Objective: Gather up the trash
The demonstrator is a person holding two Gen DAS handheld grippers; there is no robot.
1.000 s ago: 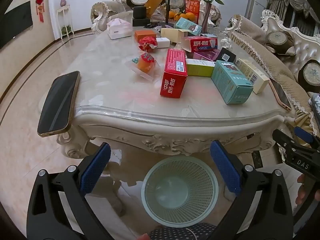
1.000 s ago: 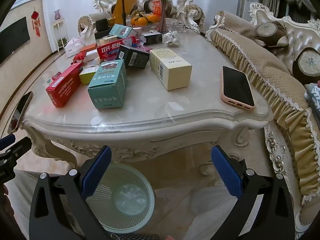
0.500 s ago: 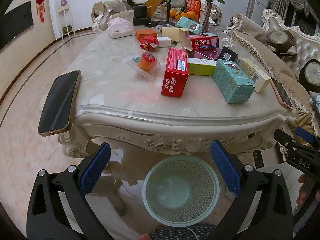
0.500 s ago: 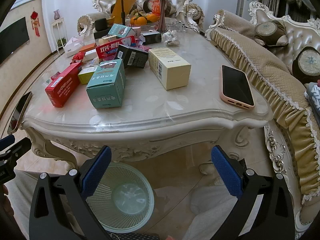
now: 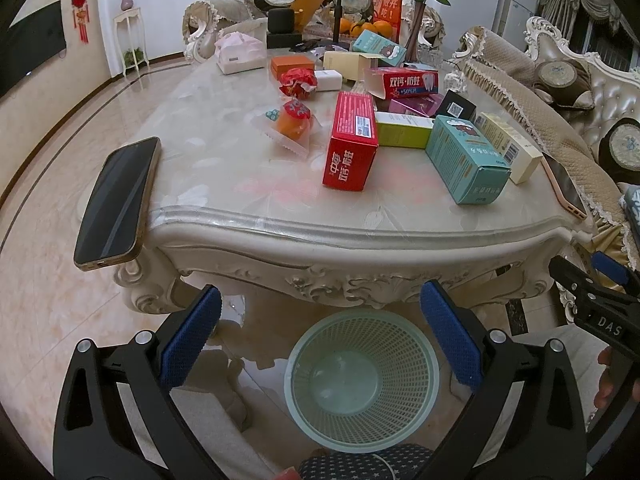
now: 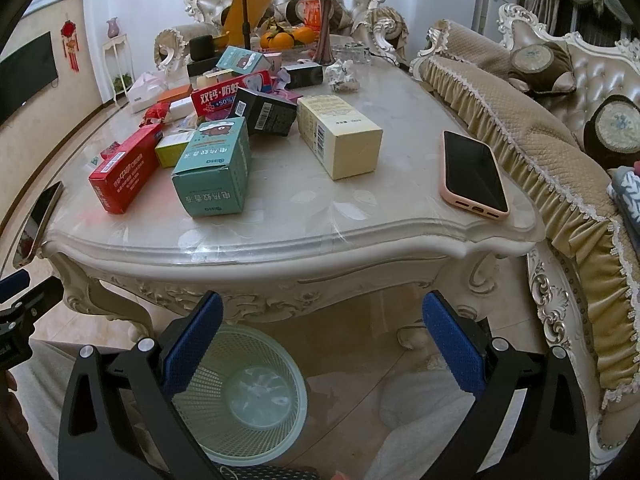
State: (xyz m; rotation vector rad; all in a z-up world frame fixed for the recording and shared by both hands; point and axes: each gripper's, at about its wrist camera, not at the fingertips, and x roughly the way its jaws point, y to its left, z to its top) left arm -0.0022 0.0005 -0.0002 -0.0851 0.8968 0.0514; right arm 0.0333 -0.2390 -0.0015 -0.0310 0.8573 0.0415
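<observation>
A pale green mesh waste basket [image 5: 362,380] stands empty on the floor in front of the marble table [image 5: 280,200]; it also shows in the right wrist view [image 6: 240,396]. On the table lie a red box [image 5: 352,142], a teal box [image 5: 466,160], a cream box [image 6: 338,136], a snack wrapper [image 5: 294,120], a crumpled red wrapper [image 5: 296,82] and crumpled white paper [image 6: 342,76]. My left gripper [image 5: 320,336] is open and empty above the basket. My right gripper [image 6: 322,340] is open and empty, below the table's front edge.
A black phone [image 5: 118,200] overhangs the table's left corner; a pink-cased phone [image 6: 472,174] lies at the right edge. More boxes, a tissue pack, oranges, a vase of roses and a tripod stand further back. A sofa [image 6: 540,140] runs along the right.
Both grippers have drifted slightly; the views shift a little toward the table. Nothing was taken hold of or let go.
</observation>
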